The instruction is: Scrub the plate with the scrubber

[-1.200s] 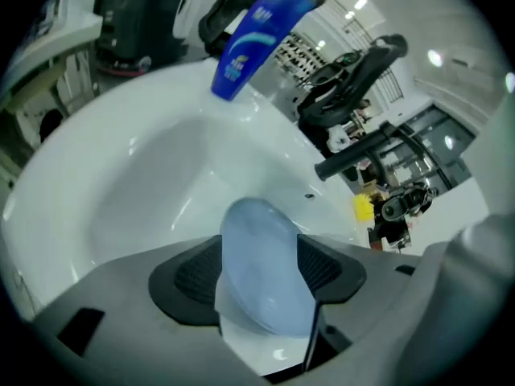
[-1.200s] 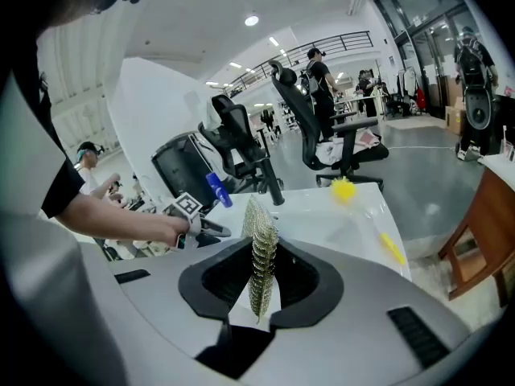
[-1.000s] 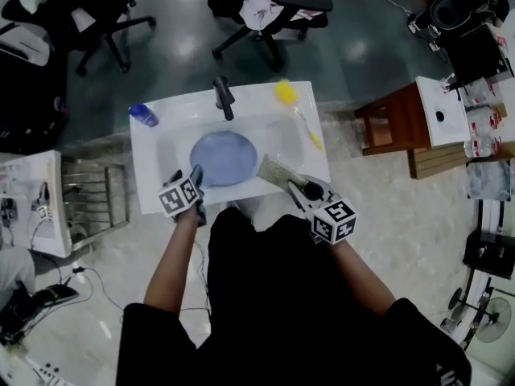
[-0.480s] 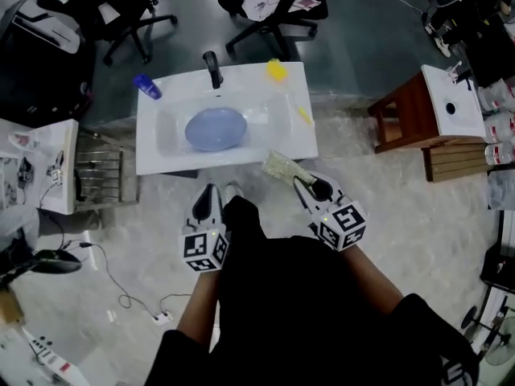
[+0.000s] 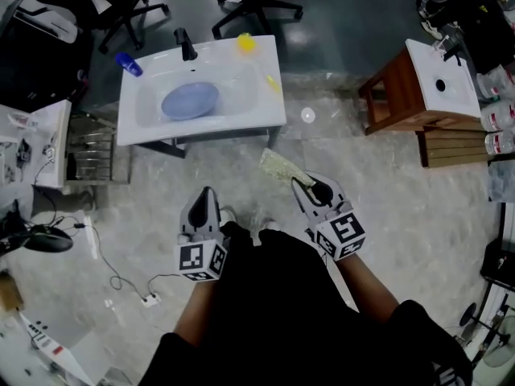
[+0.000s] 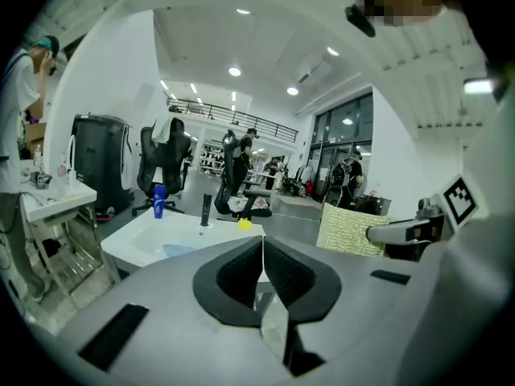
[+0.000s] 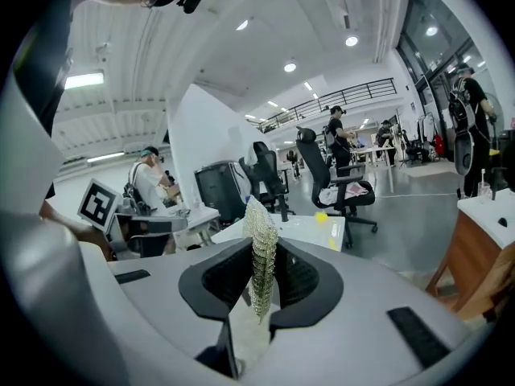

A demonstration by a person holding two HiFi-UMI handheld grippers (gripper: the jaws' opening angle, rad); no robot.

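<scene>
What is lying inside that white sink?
A blue plate lies in the sink basin. Whatever is beneath the plate, drain included, is covered.

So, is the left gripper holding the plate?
No, the left gripper is shut on nothing, while the plate lies in the sink away from it.

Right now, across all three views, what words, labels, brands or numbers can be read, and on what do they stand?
No text is legible.
Blue bottle on the sink: label too small to read.
Red-labelled bottles at the right edge: print blurred.
Left marker cube and right marker cube: square code patterns only, no letters.
</scene>
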